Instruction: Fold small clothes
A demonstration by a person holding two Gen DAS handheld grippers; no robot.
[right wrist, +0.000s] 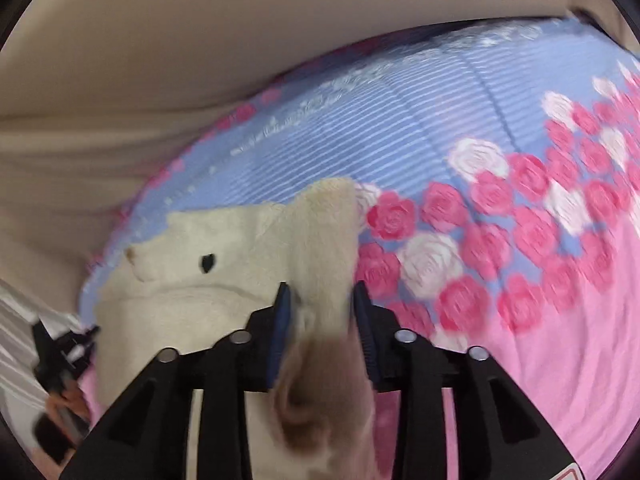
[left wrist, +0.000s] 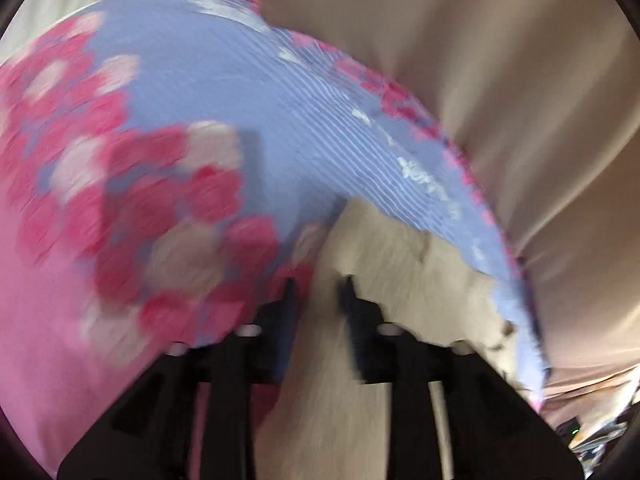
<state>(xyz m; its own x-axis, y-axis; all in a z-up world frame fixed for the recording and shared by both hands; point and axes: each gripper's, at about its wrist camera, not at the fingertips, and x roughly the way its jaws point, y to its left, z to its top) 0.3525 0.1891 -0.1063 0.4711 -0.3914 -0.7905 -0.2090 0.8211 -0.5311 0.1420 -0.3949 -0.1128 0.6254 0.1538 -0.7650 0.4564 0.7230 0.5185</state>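
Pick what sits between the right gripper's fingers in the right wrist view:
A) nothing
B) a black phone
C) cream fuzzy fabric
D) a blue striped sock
C: a fold of the cream fuzzy garment runs up between the right gripper fingers, over the rose-print bedspread.

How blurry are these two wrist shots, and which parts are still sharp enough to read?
Left wrist view: heavy motion smear over the pink rose print, while the blue striped bedsheet stays fairly readable and the left gripper has soft edges. Right wrist view: milder blur; the cream fleece garment and right gripper are clearer, roses streak toward the right edge.
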